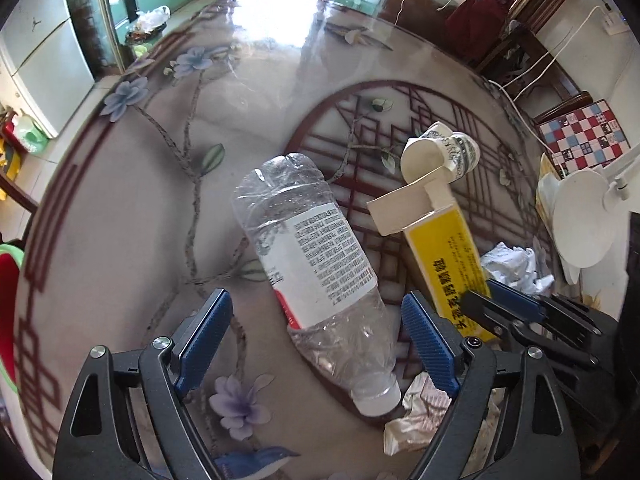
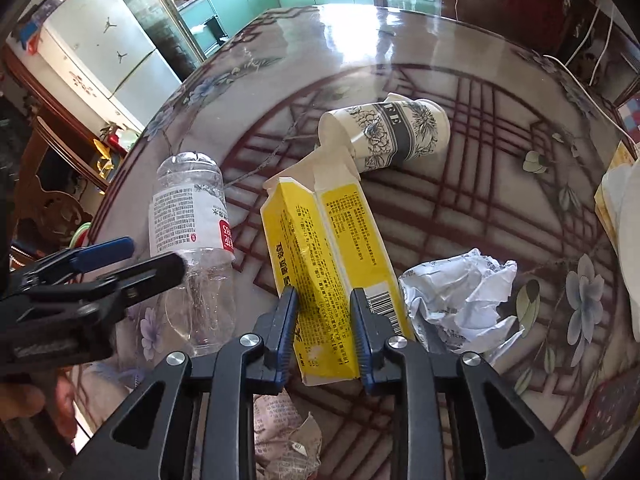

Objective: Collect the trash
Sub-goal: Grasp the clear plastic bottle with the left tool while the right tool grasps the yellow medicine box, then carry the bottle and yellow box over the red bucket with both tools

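On the flower-patterned desk (image 2: 460, 248) the trash lies in a loose cluster: a crushed clear plastic bottle (image 1: 316, 268), a yellow carton (image 2: 332, 264) with its flap torn open, a printed paper cup (image 2: 396, 136) on its side touching the carton's far end, and a crumpled paper ball (image 2: 464, 296) just beside the carton. A second paper scrap (image 1: 416, 416) sits near the bottle's cap. The right gripper (image 2: 324, 336) has its jaws pinching the near end of the yellow carton, pads pressed against both long sides. The left gripper (image 1: 316, 340) points steeply down over the bottle with its jaws spread wide, one on each side of the lower body, not yet touching it. The step in hand looks like a double pick-up: carton gripped, bottle being lined up. Next, the left jaws probably need to sink a little and close on the bottle, whose thin crushed wall may buckle or slip.
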Tool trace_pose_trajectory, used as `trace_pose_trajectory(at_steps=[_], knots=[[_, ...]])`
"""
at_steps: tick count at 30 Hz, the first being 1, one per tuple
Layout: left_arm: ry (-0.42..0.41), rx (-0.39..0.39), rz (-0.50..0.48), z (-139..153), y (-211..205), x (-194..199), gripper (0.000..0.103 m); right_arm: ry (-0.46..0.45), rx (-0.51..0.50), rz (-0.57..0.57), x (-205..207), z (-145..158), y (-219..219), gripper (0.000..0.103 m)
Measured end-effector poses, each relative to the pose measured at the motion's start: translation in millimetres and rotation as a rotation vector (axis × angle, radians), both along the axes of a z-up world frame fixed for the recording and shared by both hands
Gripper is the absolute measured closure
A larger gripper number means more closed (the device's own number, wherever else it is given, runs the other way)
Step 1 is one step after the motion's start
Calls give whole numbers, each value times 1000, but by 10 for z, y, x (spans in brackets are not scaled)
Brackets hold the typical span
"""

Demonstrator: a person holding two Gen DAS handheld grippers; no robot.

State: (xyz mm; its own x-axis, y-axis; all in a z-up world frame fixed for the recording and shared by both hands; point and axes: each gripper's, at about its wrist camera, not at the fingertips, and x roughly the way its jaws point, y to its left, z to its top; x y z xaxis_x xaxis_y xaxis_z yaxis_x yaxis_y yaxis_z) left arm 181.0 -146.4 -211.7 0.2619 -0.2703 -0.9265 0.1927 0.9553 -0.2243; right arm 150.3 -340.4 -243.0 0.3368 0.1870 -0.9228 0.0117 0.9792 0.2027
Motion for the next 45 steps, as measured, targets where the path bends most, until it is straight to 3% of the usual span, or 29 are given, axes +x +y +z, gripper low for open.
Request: trace_pose_trajectory(at_steps=[2, 5, 10, 18, 21, 29, 31, 33, 36, 41, 45], knots=[[10, 10, 5, -79, -22, 29, 17, -12, 13, -12, -37, 41, -31, 79], [22, -11, 6, -132, 1, 54, 42, -29, 23, -22, -90, 108, -68, 79], [21, -19, 4, -105, 75, 74, 52, -49, 20, -41, -138, 203, -69, 79], [-45, -18, -30, 101, 243, -64, 52, -75, 11, -77, -158, 347, 26, 79], [-81, -13, -49, 208, 293, -143, 52, -96, 11, -84, -201, 456, 89, 89], [-136, -8, -67, 400, 455, -347, 52, -125, 48, -106, -279, 582, 198, 89], [-147, -11, -63, 440, 511, -397, 52, -127, 19, -120, -253, 542, 160, 89], [-157, -10, -63, 477, 570, -455, 52, -100, -19, -127, -203, 463, 133, 83], [-174, -6, -53, 534, 656, -540, 52, -43, -14, -123, -114, 276, 44, 61], [-189, -11, -25, 597, 793, -638, 52, 41, 44, -120, -45, -11, -1, 47], [-191, -11, -5, 605, 862, -652, 52, 89, 66, -131, 6, -187, 18, 47]])
